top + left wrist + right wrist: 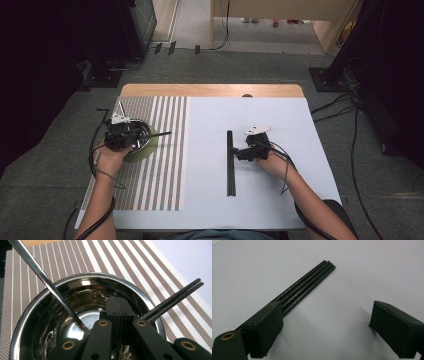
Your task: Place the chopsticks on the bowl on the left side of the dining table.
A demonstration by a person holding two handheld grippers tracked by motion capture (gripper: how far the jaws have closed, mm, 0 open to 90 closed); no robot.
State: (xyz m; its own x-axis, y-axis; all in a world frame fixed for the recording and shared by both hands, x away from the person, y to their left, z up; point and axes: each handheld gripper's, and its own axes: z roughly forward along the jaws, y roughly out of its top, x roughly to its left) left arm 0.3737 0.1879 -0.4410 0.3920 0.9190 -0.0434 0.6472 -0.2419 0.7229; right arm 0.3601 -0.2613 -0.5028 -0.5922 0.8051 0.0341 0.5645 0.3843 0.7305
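A shiny steel bowl [82,277] stands on the striped placemat [160,170]. My left gripper [119,305] hangs just over the bowl, shut, with nothing seen between its jaws. A steel spoon [45,281] leans in the bowl with its handle up to the far left. A pair of black chopsticks [175,296] rests across the rim and points right. On the white table top lies a bundle of several black chopsticks [309,285]. My right gripper [325,322] is open wide just above it, with its left jaw over the bundle's near part and its right jaw over bare table.
A green coaster [145,150] lies under the bowl [146,129]. In the high view the bundle [230,170] runs front to back, left of my right gripper [239,151]. The table's wooden far edge [210,90] faces grey carpet with cables and stands.
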